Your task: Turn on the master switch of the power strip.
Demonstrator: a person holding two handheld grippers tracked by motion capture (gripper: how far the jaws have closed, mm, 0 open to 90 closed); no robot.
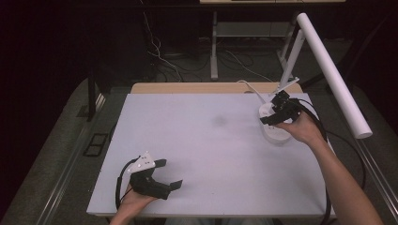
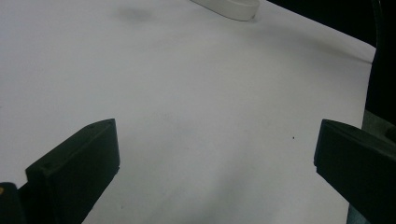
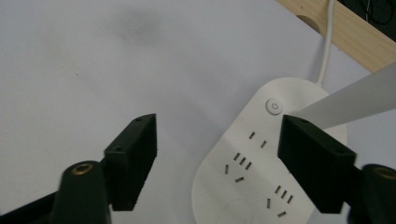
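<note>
A white desk lamp stands at the table's far right: an oval base [image 1: 276, 132] and a long white tube head [image 1: 331, 70] slanting overhead. In the right gripper view the base [image 3: 261, 154] carries a round power button [image 3: 274, 106] and several socket slots. My right gripper [image 1: 278, 112] hovers over the base with its jaws apart and nothing between them [image 3: 219, 128]; its right jaw sits over the base just beside the button. My left gripper [image 1: 169, 174] rests near the front left of the white mat, open and empty [image 2: 217, 140].
The white mat [image 1: 206, 140] covers most of a wooden table [image 3: 355, 32]. A white cable [image 3: 327, 42] runs from the lamp base off the back edge. The lamp stem [image 3: 350, 102] crosses above the base. Cables and table legs lie on the dark floor behind.
</note>
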